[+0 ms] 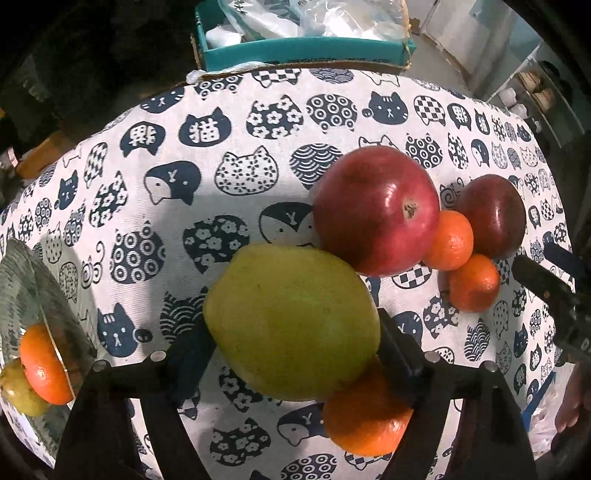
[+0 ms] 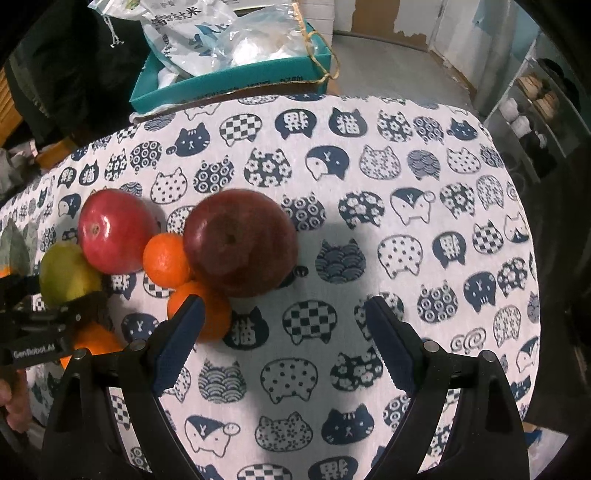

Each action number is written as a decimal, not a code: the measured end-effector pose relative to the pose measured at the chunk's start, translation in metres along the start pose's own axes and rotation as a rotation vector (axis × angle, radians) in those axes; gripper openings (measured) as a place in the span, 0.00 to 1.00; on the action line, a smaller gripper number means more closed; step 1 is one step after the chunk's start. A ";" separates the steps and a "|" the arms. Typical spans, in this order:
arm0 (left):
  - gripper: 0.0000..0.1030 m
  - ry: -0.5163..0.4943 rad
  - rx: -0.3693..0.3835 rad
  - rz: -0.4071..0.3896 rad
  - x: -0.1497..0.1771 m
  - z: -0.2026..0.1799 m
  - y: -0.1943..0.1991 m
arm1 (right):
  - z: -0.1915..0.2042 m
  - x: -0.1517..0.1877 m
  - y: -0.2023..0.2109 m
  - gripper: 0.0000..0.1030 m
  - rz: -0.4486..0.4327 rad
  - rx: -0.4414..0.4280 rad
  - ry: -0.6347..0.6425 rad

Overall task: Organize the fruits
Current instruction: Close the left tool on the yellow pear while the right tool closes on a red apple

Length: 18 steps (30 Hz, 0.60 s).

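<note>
Left gripper [image 1: 295,332] | your jaws clamp the green mango [image 1: 291,321] | right gripper [image 2: 284,325] | jaws apart, empty, beside dark apple [image 2: 240,243]

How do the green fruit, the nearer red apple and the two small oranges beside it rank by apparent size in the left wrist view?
1. green fruit, though it is nearest the camera
2. red apple
3. upper orange and lower orange: alike, not ranked

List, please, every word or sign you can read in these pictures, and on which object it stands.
"GenRobot.AI": on the left gripper body.
"猫": on cat heads of the tablecloth; a second character there is unclear.
Plastic bag in the teal box: print too blurred.
Box side print: too small.
</note>
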<state>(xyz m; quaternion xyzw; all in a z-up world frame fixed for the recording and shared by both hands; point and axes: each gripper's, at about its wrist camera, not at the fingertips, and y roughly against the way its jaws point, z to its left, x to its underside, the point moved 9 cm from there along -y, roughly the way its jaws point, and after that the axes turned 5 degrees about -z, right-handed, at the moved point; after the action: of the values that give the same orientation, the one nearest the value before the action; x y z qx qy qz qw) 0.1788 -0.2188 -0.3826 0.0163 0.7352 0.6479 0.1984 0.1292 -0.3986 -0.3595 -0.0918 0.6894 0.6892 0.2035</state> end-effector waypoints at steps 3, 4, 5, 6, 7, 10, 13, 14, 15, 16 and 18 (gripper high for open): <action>0.81 0.009 -0.005 -0.019 -0.003 0.004 0.008 | 0.005 -0.007 -0.004 0.85 -0.002 -0.014 0.013; 0.81 0.011 -0.008 -0.026 -0.004 0.006 0.010 | 0.006 -0.009 -0.006 0.85 0.001 -0.016 0.020; 0.81 0.012 -0.011 -0.034 -0.006 0.008 0.011 | 0.008 -0.011 -0.008 0.85 0.003 -0.014 0.024; 0.81 0.013 -0.015 -0.044 -0.008 0.009 0.014 | 0.009 -0.014 -0.009 0.85 0.002 -0.011 0.027; 0.81 0.014 -0.019 -0.051 -0.009 0.010 0.016 | 0.010 -0.016 -0.011 0.85 0.003 -0.014 0.029; 0.81 0.013 -0.035 -0.077 -0.012 0.014 0.022 | 0.013 -0.020 -0.016 0.85 0.011 -0.029 0.023; 0.81 0.018 -0.040 -0.097 -0.014 0.019 0.026 | 0.018 -0.023 -0.022 0.85 0.016 -0.044 0.019; 0.81 0.021 -0.034 -0.098 -0.014 0.019 0.026 | 0.020 -0.023 -0.024 0.85 0.017 -0.044 0.022; 0.81 0.024 -0.027 -0.097 -0.015 0.020 0.026 | 0.022 -0.023 -0.026 0.85 0.022 -0.044 0.027; 0.81 0.027 -0.023 -0.095 -0.014 0.020 0.026 | 0.022 -0.023 -0.027 0.85 0.026 -0.044 0.031; 0.81 0.025 -0.020 -0.093 -0.014 0.019 0.025 | 0.023 -0.023 -0.030 0.85 0.032 -0.044 0.035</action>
<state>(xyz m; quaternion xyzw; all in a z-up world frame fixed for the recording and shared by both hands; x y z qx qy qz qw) 0.1916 -0.2008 -0.3564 -0.0282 0.7311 0.6455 0.2192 0.1656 -0.3800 -0.3768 -0.0975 0.6789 0.7056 0.1781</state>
